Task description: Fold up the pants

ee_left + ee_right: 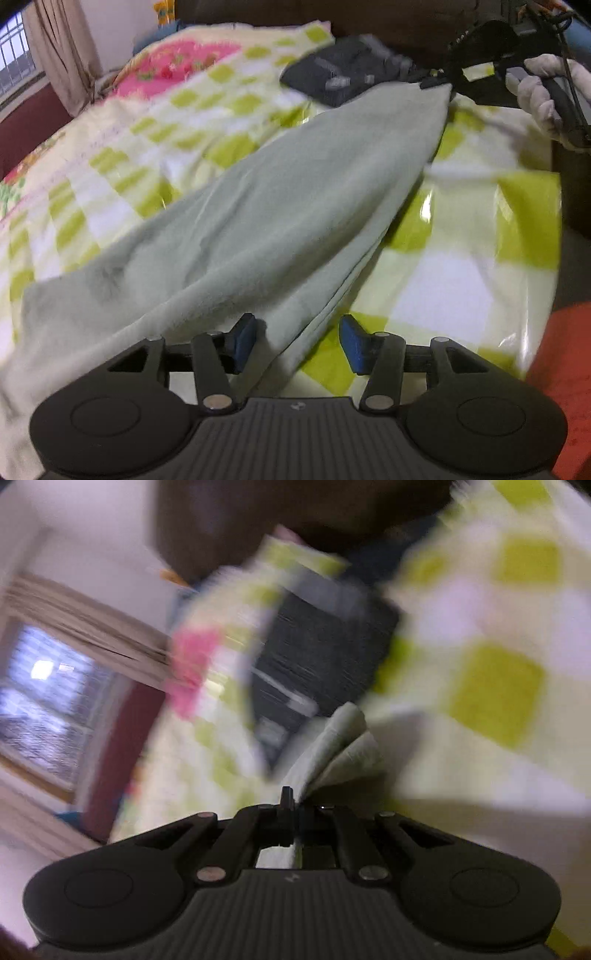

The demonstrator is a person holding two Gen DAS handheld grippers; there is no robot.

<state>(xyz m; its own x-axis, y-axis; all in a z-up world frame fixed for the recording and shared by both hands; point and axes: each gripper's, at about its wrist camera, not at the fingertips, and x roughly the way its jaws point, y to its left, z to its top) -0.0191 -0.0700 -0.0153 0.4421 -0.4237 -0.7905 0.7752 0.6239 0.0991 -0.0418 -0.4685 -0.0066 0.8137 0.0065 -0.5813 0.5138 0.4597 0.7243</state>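
Pants (236, 236), pale green: stretched diagonally across checked bedspread (454, 280) on bed. Near end between parted, non-gripping blue fingers (245, 341) of left gripper (299, 343). Far corner pinched in closed right gripper (295, 805). Beyond: dark folded garment (343, 70).

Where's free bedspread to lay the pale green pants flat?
Free: checked bedspread right of the pale green pants, out to the bed edge; also the stretch left of them, toward the pink pillow. Crowded: far end, where dark folded clothes lie.
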